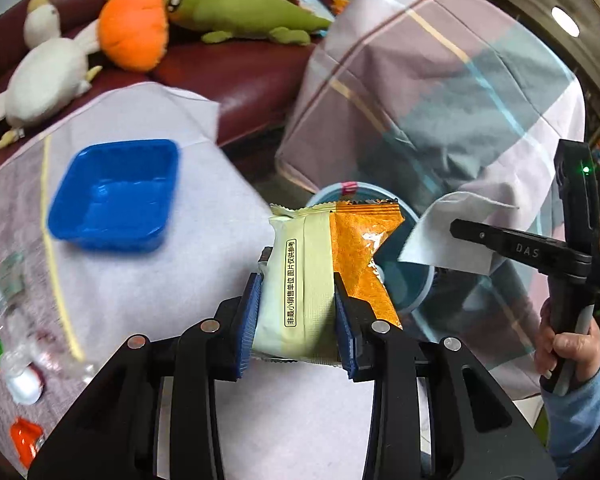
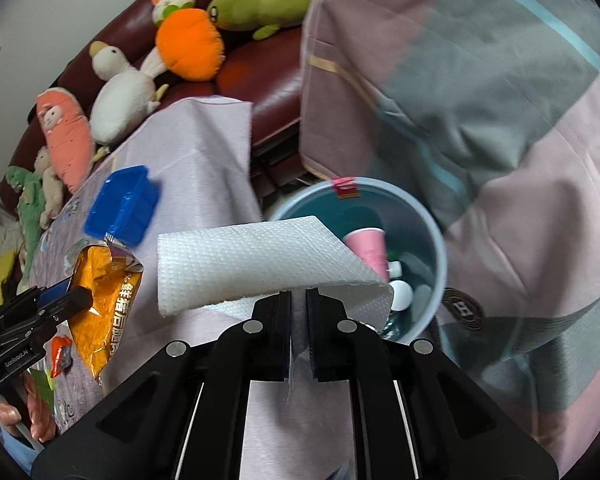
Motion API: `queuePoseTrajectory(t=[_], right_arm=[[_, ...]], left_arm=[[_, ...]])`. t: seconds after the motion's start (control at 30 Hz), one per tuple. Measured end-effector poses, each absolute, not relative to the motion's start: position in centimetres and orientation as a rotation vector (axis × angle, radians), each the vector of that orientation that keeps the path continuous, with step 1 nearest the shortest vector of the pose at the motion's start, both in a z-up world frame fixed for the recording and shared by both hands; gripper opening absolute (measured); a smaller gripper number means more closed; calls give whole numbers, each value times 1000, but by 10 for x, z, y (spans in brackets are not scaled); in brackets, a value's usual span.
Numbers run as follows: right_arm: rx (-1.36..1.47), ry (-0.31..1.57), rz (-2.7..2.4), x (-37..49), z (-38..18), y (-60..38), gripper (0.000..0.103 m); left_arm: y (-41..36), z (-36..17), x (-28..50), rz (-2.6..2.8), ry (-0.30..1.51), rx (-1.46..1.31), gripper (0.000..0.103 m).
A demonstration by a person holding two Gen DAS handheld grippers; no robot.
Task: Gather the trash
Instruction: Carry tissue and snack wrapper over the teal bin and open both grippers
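The left gripper (image 1: 296, 312) is clamped on a snack wrapper (image 1: 320, 280); the right gripper (image 2: 298, 312) pinches a paper towel (image 2: 260, 260). The bin (image 2: 432, 240) at two o'clock already holds a pink cup (image 2: 366, 248). Bottles (image 1: 16, 360) and scraps remain on the surface (image 1: 160, 280).

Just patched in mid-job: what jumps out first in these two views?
The left hand-held gripper is clamped on an orange and cream snack packet, and the right hand-held gripper pinches a white paper towel. Just beyond both sits a pale blue bin holding a pink cup. A bright blue tray rests on the table at left.
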State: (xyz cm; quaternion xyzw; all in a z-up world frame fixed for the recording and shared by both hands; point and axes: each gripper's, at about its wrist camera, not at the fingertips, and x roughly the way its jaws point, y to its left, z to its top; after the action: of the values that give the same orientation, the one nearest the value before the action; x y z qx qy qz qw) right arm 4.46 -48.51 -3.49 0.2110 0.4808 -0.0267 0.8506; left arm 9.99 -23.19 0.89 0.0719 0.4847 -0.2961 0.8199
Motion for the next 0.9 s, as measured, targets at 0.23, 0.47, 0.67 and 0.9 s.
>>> queuePoseTrajectory(t=[0.23, 0.47, 0.67, 0.9], right_arm=[[469, 1073, -74, 56, -64, -501, 9], [481, 1119, -86, 69, -85, -511, 11], [472, 1134, -98, 72, -92, -514, 41], [487, 1120, -140, 64, -88, -528, 48]], left_arm=[[-265, -12, 116, -665, 1072, 166, 35], [-283, -30, 132, -685, 1109, 174, 35], [-294, -39, 140, -697, 1121, 180, 35], [-308, -45, 143, -716, 1124, 198, 35]])
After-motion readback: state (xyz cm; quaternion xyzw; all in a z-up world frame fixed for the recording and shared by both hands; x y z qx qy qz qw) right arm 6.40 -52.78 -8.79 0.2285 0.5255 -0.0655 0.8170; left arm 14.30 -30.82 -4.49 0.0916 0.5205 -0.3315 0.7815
